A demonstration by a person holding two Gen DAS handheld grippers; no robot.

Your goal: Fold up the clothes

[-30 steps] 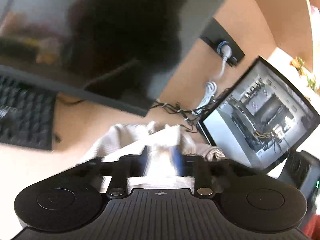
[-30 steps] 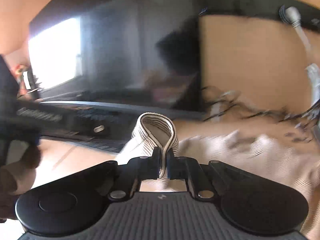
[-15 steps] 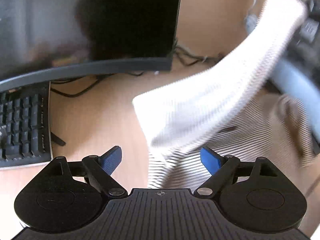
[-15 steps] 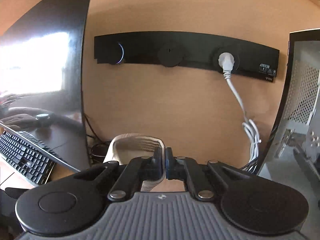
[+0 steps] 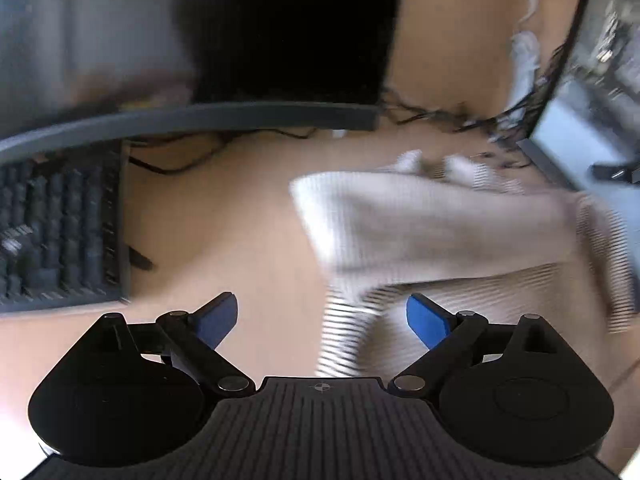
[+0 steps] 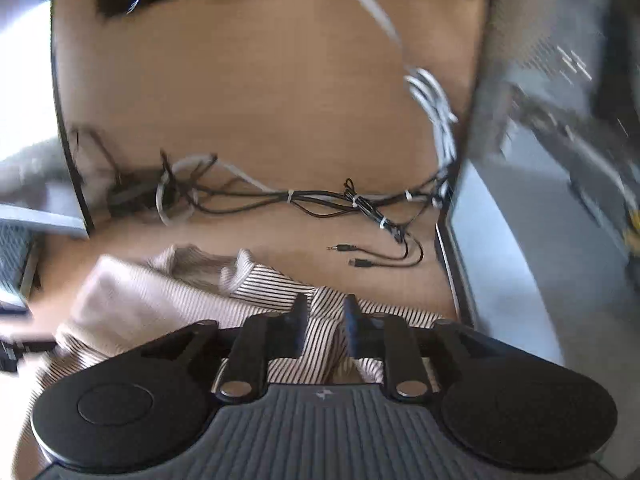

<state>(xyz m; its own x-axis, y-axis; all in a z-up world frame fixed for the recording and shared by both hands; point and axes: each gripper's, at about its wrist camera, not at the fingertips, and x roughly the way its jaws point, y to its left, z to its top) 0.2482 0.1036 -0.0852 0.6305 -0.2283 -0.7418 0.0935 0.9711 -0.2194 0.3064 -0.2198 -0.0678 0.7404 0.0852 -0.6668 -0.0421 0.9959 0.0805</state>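
Observation:
A cream striped garment [image 5: 432, 232] lies bunched on the wooden desk [image 5: 224, 216], its upper layer folded over. My left gripper [image 5: 322, 318] is open and empty, low over the garment's near left edge. In the right wrist view the garment [image 6: 168, 300] lies just ahead. My right gripper [image 6: 325, 320] has its jaws a small way apart with striped cloth between them; the frame is blurred and I cannot tell whether they still hold it.
A black keyboard [image 5: 60, 224] lies at the left under a dark monitor [image 5: 200, 40]. Loose cables [image 6: 288, 200] run along the desk's back. A computer case [image 6: 560, 160] stands at the right, close to the garment.
My left gripper let go of the cloth and opened wide. My right gripper came down from the wall to the desk, its jaws parted a little, and the cloth dropped onto the garment.

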